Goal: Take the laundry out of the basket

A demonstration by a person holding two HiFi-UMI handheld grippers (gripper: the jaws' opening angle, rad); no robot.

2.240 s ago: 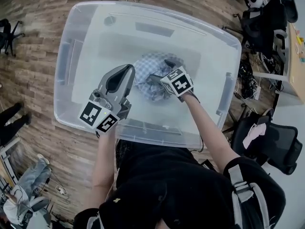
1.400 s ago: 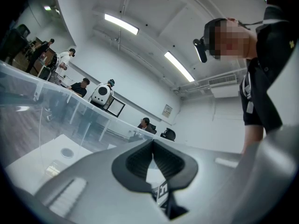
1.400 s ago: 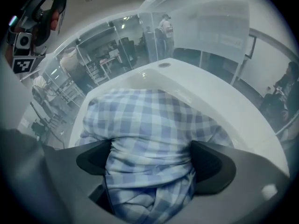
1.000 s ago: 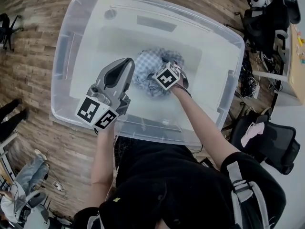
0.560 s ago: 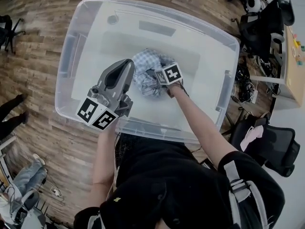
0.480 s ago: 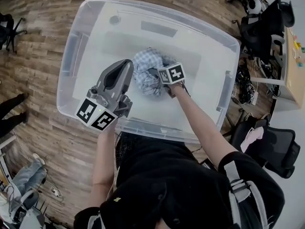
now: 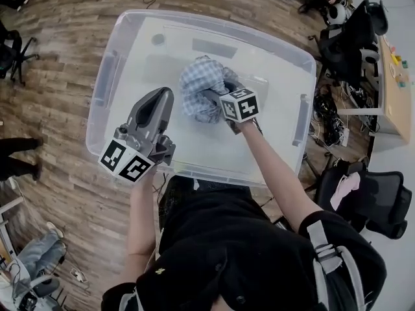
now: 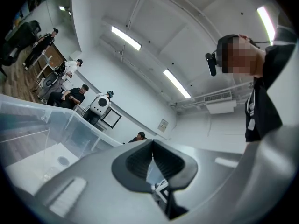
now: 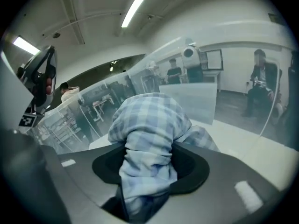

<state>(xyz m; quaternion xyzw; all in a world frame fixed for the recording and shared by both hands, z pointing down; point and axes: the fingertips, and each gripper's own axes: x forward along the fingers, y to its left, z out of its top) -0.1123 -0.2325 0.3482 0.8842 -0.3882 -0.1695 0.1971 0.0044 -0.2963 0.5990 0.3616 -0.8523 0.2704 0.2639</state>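
Observation:
A clear plastic basket (image 7: 107,86) stands on the wood floor. My right gripper (image 7: 217,97), with its marker cube toward me, is shut on a bunched blue-and-white checked cloth (image 7: 201,83) and holds it above the basket floor. Its jaws have just been closing with that cloth between them. In the right gripper view the cloth (image 9: 149,125) is squeezed between the dark pads (image 9: 191,169) and bulges out beyond them. My left gripper (image 7: 157,99) hovers over the basket's near left part, beside the cloth and not touching it. In the left gripper view its jaws (image 8: 153,148) meet with nothing between them.
Black office chairs (image 7: 363,193) and a tangle of cables (image 7: 327,118) stand right of the basket. Someone's legs (image 7: 16,157) show at the left edge, and clothing (image 7: 26,264) lies at the bottom left. People sit at the top right.
The right gripper has closed on the checked cloth and lifted it off the basket floor. The left gripper has risen a little and stays shut.

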